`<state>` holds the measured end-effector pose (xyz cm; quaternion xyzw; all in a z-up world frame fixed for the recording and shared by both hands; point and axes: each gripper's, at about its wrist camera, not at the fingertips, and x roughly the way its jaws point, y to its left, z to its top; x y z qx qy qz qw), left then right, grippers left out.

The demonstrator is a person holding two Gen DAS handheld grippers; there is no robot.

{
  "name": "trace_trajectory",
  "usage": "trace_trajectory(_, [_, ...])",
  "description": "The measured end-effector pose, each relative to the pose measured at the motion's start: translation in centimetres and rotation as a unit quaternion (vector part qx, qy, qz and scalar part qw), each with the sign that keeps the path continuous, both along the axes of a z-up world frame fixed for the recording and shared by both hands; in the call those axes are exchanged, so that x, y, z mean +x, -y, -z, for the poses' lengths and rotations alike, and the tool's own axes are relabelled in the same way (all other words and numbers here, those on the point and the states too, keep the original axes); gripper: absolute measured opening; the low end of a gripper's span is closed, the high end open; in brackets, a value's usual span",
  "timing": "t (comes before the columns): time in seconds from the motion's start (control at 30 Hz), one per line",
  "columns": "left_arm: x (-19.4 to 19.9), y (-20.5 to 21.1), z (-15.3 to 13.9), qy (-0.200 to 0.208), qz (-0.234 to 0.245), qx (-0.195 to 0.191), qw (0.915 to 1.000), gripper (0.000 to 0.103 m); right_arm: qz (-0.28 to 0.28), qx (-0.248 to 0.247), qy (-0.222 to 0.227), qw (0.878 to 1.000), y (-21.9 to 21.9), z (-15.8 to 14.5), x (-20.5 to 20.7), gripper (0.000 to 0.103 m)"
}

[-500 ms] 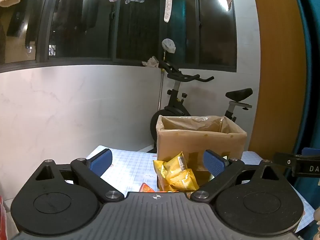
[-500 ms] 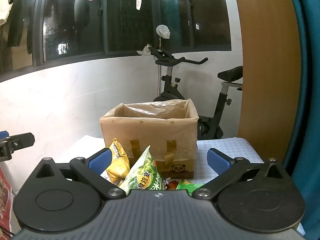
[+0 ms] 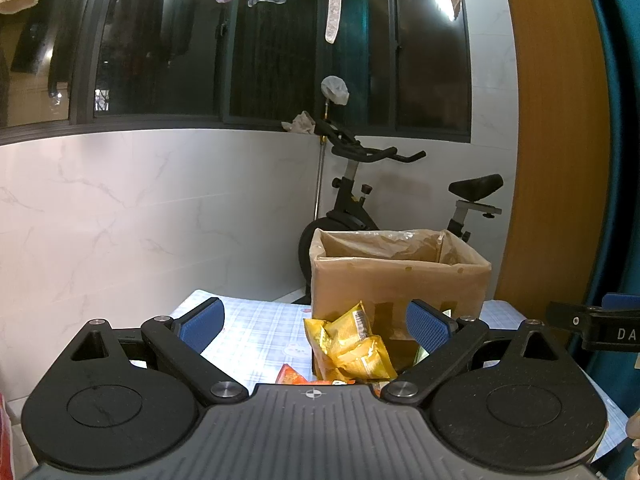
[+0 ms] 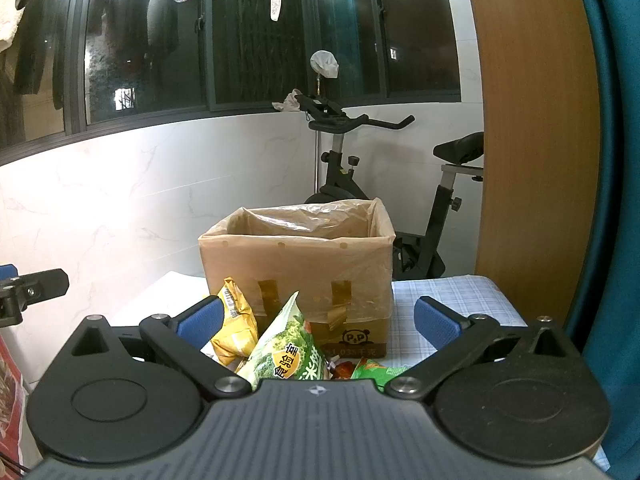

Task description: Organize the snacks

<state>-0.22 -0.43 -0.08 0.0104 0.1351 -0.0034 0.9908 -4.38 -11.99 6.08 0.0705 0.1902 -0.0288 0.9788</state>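
Both the left claw (image 3: 316, 322) and right claw (image 4: 318, 320) gape wide and empty over crinkled yellow snack bags (image 3: 352, 346) leaning against the plastic-lined brown cardboard box (image 4: 296, 272) on the checked worktop (image 3: 256, 332).

The cardboard box (image 4: 352, 336) reads "P&P" and "035"; the right hand-held gripper (image 3: 624, 334) reads "DA".

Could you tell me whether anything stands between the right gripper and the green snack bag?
Nothing visible does. The right gripper is open, and the green snack bag lies just ahead between its fingers, in front of the cardboard box.
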Motion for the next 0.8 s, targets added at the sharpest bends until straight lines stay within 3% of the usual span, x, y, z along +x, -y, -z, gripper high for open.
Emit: trace_trajectory(0.8, [0.14, -0.36, 0.1, -0.001, 0.0, 0.004, 1.0, 0.099, 0.0, 0.0, 0.0, 1.0, 0.04, 0.12, 0.16, 0.103])
